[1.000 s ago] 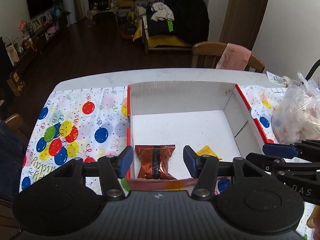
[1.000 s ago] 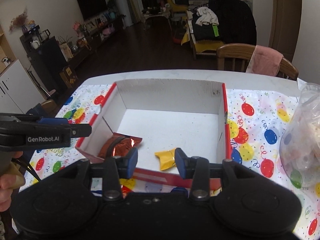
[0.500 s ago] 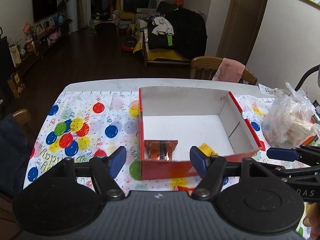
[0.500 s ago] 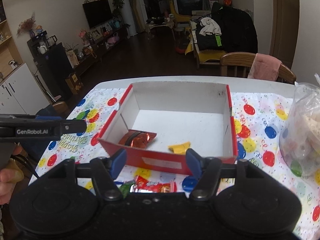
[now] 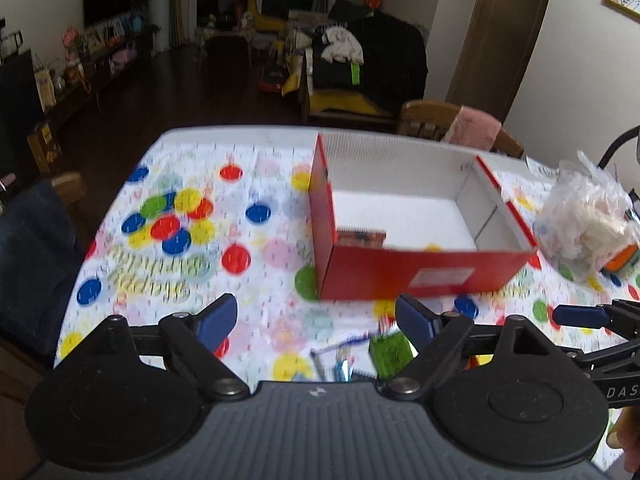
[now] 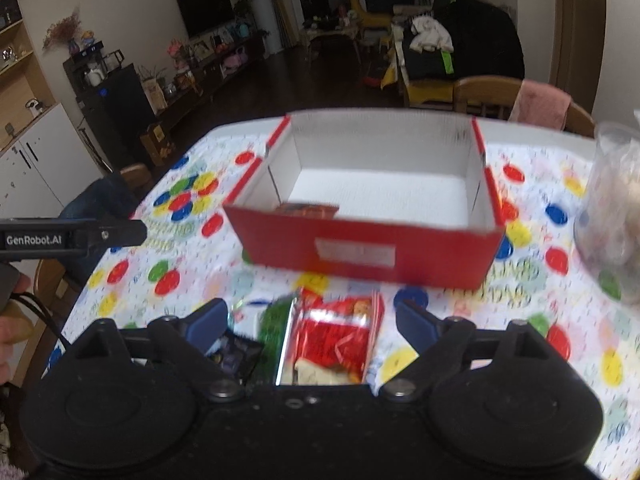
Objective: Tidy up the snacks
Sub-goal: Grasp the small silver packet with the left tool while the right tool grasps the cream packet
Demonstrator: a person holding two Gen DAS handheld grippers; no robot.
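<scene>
**Both grippers clear of the box, jaws spreading above the loose snacks**

A tabletop (image 5: 248, 248) covered in a balloon-print cloth fills both wrist views. Ahead of both grippers stands a red cardboard box (image 6: 360, 252) with a white inside. A second ago each gripper was right at the box's near wall, looking down into it; now the whole box shows, well ahead of the fingers, so both have pulled back toward the person.

Inside the box, against the near wall, lies an orange-brown foil packet (image 5: 360, 238) with a small yellow packet (image 5: 432, 247) beside it; only their top edges show over the rim. A judgement: those two count as sorted, and the hands are returning for more.

The left gripper (image 5: 316, 318) has its jaws opening, nothing between them; a green wrapper (image 5: 390, 350) lies just below its right finger. The right gripper (image 6: 312, 318) is also opening, empty, with a red-and-white snack bag (image 6: 336, 336) on the cloth directly beneath the gap and a green packet (image 6: 274, 320) touching it on the left. To its right stands a clear plastic bag (image 6: 612, 216) of more snacks.
</scene>
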